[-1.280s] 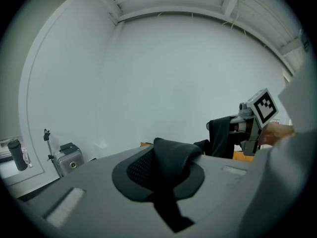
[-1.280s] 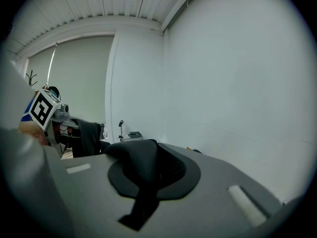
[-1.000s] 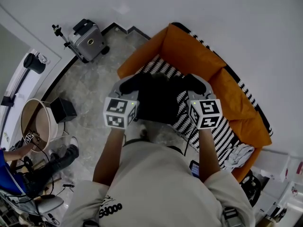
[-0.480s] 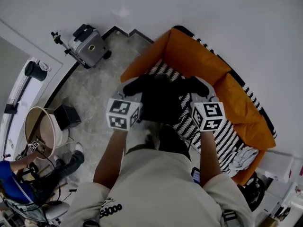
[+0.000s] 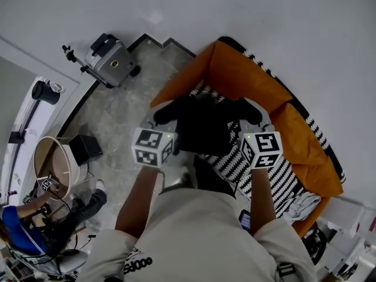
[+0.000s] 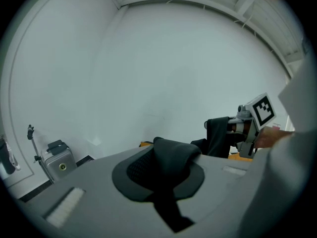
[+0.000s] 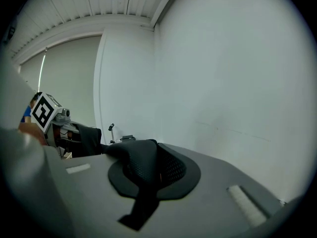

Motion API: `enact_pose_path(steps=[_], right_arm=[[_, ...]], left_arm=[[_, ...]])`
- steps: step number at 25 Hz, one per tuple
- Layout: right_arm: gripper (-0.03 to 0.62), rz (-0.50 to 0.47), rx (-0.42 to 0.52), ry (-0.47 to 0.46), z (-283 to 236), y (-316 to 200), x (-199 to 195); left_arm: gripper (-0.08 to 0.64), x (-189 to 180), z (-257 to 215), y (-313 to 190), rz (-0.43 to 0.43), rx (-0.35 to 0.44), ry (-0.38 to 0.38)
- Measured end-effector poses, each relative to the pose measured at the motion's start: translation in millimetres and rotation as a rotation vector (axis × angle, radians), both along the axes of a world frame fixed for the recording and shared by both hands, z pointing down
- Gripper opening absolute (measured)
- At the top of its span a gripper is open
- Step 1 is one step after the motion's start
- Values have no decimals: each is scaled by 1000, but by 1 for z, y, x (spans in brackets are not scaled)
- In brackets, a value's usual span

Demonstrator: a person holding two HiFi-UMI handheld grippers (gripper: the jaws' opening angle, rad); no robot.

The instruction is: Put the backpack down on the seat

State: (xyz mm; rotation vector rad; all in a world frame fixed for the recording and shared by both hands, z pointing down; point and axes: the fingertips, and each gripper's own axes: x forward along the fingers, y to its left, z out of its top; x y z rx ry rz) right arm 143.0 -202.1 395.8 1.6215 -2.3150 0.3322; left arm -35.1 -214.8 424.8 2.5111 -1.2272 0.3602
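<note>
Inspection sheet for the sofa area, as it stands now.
Surface: orange sofa, striped cover on its seat.
Job's things: black backpack held over the seat; contact unclear.
Clutter: white cloth at the sofa's end.
Grippers: left gripper and right gripper each shut on a backpack strap.
Cables: thin lead beside the round bin.
Surroundings: silver case, black box, seated person on the grey floor.

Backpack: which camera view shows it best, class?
The head view: the whole black backpack shows, over the striped seat. The left gripper view shows only one padded strap, the right gripper view the other strap.
</note>
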Motion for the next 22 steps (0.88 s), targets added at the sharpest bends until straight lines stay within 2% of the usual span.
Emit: enact_pose_path(steps=[15, 22], right_arm=[[14, -7, -57, 3, 31, -92, 38], [14, -21, -84, 13, 46, -121, 47]], left_arm=[[20, 43, 28, -85, -3, -41, -44], [20, 49, 42, -116, -25, -57, -55]])
